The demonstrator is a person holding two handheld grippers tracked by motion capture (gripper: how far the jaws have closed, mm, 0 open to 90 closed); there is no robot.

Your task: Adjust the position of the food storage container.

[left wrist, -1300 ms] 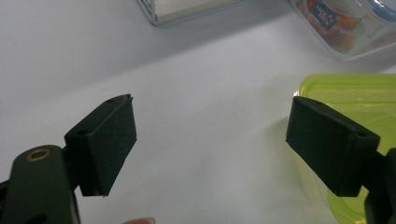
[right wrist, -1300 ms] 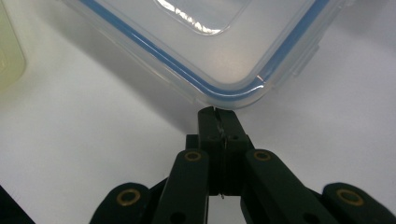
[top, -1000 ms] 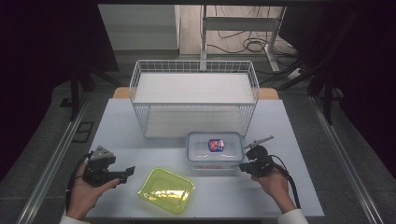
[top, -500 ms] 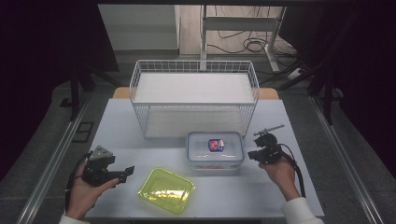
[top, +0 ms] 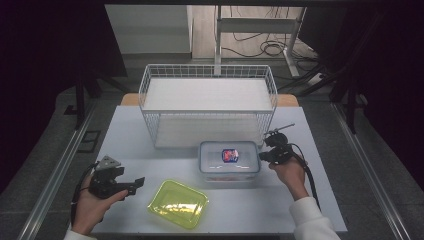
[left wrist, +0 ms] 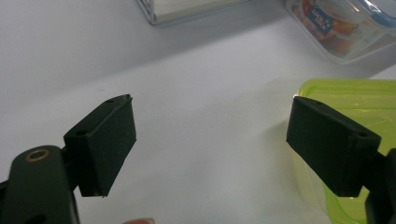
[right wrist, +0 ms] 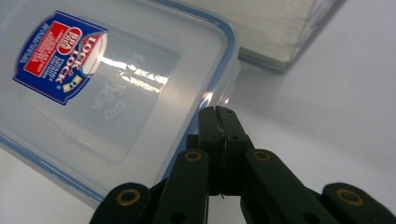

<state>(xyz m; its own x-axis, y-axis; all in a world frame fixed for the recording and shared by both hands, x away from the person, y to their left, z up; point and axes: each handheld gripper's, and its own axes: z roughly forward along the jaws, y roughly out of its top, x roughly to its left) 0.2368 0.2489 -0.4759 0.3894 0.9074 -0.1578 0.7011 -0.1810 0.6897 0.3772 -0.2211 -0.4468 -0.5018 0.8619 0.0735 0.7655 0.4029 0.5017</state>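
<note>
Clear box [top: 229, 162] with blue-red label [top: 230, 155]; yellow-green lid [top: 178, 204].

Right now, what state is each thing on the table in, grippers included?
Clear container: lid on, upright in front of the basket.
Green lid: lying flat on the table, loose.
Wire basket: upright, nothing visible inside.
Left gripper: jaws wide open, nothing between them, beside the green lid.
Right gripper: jaws shut together, tips at the container's lid edge.

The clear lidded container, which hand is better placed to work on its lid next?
Probably the right. The right gripper, jaws shut, sits at the clear container's right edge by its lid. The left gripper, jaws open, points at the green tray, farther off.
</note>
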